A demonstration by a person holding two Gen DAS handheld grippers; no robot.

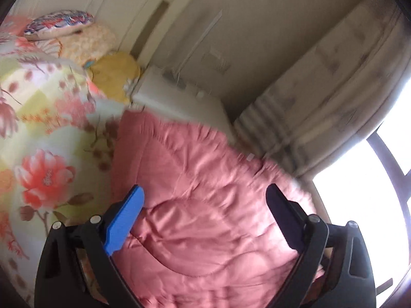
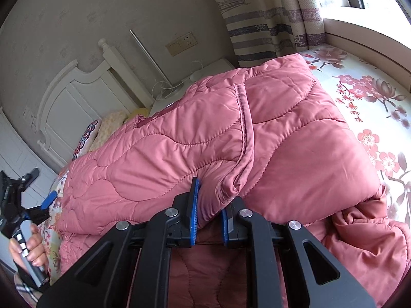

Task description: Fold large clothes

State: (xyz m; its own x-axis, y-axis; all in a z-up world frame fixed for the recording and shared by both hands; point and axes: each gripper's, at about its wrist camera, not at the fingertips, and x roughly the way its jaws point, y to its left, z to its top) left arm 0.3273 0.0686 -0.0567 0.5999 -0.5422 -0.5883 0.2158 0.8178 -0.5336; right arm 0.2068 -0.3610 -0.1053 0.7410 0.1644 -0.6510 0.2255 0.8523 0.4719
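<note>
A pink quilted coat lies folded over on the floral bed sheet. My right gripper is shut on a thick fold of the coat's near edge, which bulges out from between the blue pads. In the left wrist view my left gripper stands open wide above the coat, nothing between its fingers. In the right wrist view the left gripper hovers past the coat's left edge, held by a hand.
A white headboard and pillows are at the bed's head, with a yellow cushion. A white nightstand with cables stands beside it. Striped curtains and a bright window flank the bed's far side.
</note>
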